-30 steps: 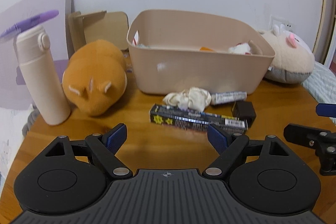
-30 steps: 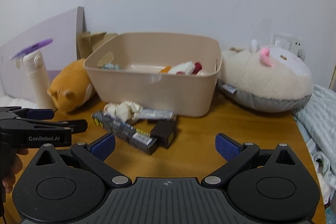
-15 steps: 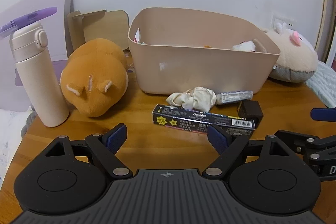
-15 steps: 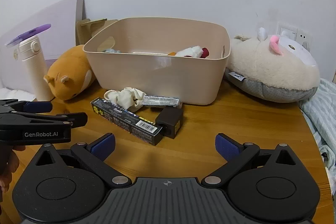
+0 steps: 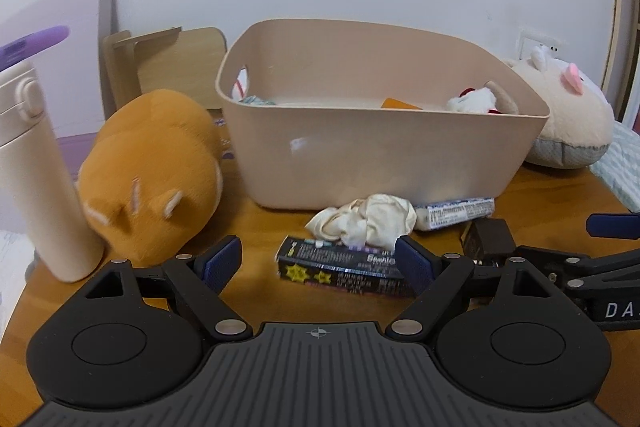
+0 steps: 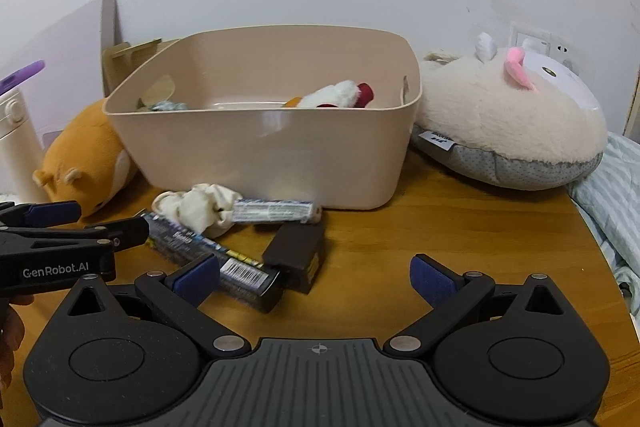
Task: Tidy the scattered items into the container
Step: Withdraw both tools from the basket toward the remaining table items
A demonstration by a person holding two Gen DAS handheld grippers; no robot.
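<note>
A beige plastic bin (image 5: 384, 155) (image 6: 272, 151) stands at the back of the wooden table and holds a few small items. In front of it lie a crumpled white cloth (image 5: 366, 221) (image 6: 200, 209), a white wrapped tube (image 5: 456, 213) (image 6: 276, 211), a long black box (image 5: 340, 269) (image 6: 216, 261) and a small dark brown box (image 5: 486, 239) (image 6: 298, 253). My left gripper (image 5: 318, 259) is open and empty, just short of the long black box. My right gripper (image 6: 314, 273) is open and empty, just short of the brown box.
An orange hamster plush (image 5: 154, 167) (image 6: 86, 163) lies left of the bin, beside a white flask (image 5: 36, 183). A large cream plush (image 5: 568, 119) (image 6: 516, 123) lies right of the bin. Striped bedding (image 6: 616, 195) lies past the table's right edge.
Both grippers have moved forward toward the items in front of the bin, which now look larger and nearer. Both stay open. The items have not moved.
</note>
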